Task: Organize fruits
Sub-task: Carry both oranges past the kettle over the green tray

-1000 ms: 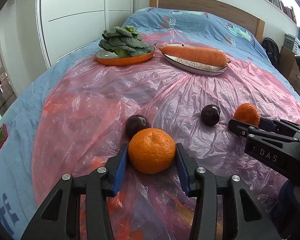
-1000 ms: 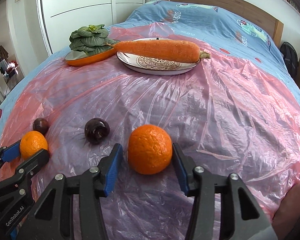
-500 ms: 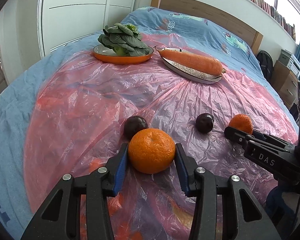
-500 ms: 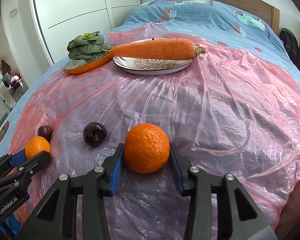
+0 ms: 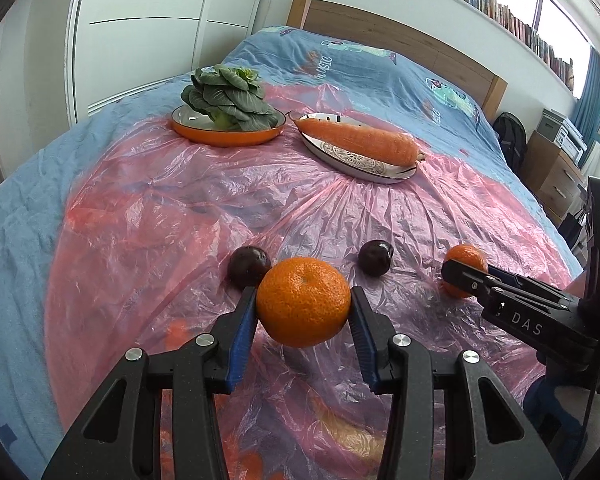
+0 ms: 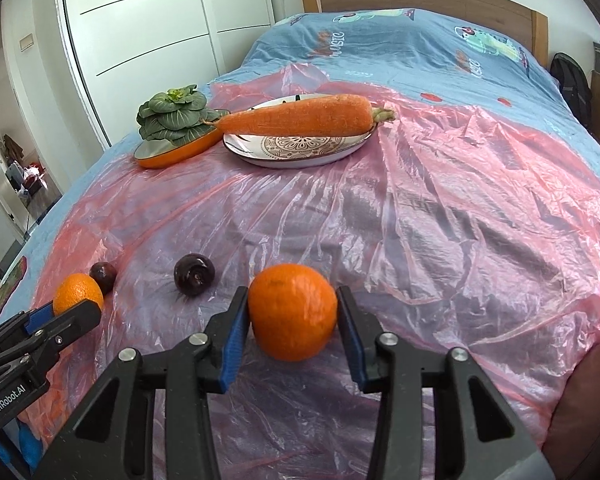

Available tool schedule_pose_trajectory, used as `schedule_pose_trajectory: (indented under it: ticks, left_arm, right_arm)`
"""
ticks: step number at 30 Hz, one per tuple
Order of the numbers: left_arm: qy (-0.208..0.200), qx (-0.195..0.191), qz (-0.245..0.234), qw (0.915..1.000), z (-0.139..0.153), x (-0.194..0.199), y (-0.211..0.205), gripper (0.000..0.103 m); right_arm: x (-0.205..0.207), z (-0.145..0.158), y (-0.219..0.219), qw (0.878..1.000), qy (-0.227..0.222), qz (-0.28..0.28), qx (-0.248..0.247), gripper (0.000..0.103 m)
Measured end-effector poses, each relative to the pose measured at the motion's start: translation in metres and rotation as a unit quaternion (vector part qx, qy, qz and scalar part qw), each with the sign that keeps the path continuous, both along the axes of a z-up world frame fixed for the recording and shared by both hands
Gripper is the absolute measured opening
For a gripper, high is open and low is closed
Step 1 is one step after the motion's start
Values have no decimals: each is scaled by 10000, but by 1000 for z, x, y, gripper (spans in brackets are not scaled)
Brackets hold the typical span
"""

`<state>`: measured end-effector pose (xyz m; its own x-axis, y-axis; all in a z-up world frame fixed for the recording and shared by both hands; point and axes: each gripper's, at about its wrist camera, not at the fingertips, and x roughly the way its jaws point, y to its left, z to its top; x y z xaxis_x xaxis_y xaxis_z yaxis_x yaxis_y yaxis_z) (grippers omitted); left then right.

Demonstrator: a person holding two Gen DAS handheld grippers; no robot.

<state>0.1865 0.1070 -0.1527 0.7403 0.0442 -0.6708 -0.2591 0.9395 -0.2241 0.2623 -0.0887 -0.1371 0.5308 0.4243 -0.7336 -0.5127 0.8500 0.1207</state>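
The left gripper (image 5: 303, 312) clamps a mandarin (image 5: 303, 302) between its blue pads, jaws about fruit-width apart; the right gripper (image 6: 293, 316) likewise pinches an orange (image 6: 292, 311). Both fruits are above the pink plastic sheet (image 6: 420, 216). Two dark plums (image 5: 249, 266) (image 5: 375, 257) lie just beyond, with bare sheet ahead reaching the carrot plate (image 6: 300, 154).

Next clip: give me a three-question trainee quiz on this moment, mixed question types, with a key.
1. True or false: the left gripper is shut on a round orange mandarin.
2. What lies on the white patterned oval plate? A) long orange carrot B) leafy green bok choy C) dark purple plum
3. Fill in: the right gripper holds a round ____.
Key: 1 true; 2 A; 3 orange.
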Motion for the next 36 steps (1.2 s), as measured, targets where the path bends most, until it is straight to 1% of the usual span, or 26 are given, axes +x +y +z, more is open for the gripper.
schedule_pose_trajectory:
  ticks: [7, 13, 19, 28, 32, 36]
  left_arm:
    - [-96, 193, -77, 9997, 5, -3, -8, 40]
    - [-117, 259, -78, 9996, 6, -4, -11, 40]
    - [-205, 325, -138, 9992, 11, -6, -16, 40]
    - [-466, 550, -169, 9973, 32, -20, -28, 40]
    - [-389, 552, -136, 9976, 41, -27, -32, 39]
    - [-245, 750, -256, 9966, 52, -42, -41, 40]
  right_arm:
    - [-8, 0, -8, 9999, 55, -75, -65, 69]
    - [-11, -1, -9, 9998, 70, -88, -141, 69]
    - [-21, 9, -9, 9998, -9, -50, -172, 69]
    - [-66, 31, -19, 9996, 64, 20, -268, 69]
    - [-89, 39, -27, 9993, 123, 23, -340, 69]
    - [-109, 44, -36, 9991, 153, 13, -396, 69]
